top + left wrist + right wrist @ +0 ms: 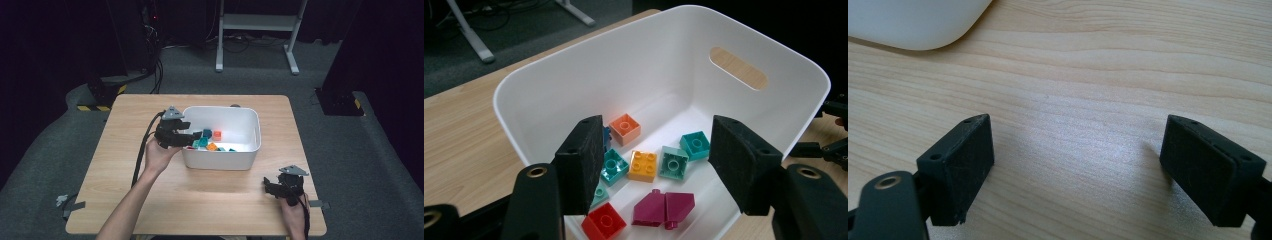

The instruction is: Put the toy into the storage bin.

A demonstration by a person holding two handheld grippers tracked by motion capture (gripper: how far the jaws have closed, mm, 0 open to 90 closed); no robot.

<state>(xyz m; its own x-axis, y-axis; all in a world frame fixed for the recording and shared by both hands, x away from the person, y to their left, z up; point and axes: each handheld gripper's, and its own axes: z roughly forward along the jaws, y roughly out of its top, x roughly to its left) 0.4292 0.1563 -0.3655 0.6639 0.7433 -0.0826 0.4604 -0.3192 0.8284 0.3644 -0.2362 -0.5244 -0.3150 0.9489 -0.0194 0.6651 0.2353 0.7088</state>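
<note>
A white bin [222, 108] stands mid-table with several toy bricks in it. My left gripper [196, 136] reaches over the bin's left rim, open, with nothing between its jaws. Through the left gripper [656, 150] I see the bin's wall [624, 75], an orange brick [625, 128], a yellow brick [643, 165], teal bricks [674, 162], a red brick [604, 222] and a magenta piece [664, 207]. A blue brick [607, 135] is half hidden behind one jaw. My right gripper [267, 186] rests low over the table near the front right, open. The right gripper [1078, 145] holds nothing.
The wooden table [130, 195] has bare wood around the bin. A corner of the bin [913, 20] lies ahead of the right gripper. A cable [141, 155] trails from the left gripper along the forearm. Tape tabs [75, 205] stick out at the table's front-left edge.
</note>
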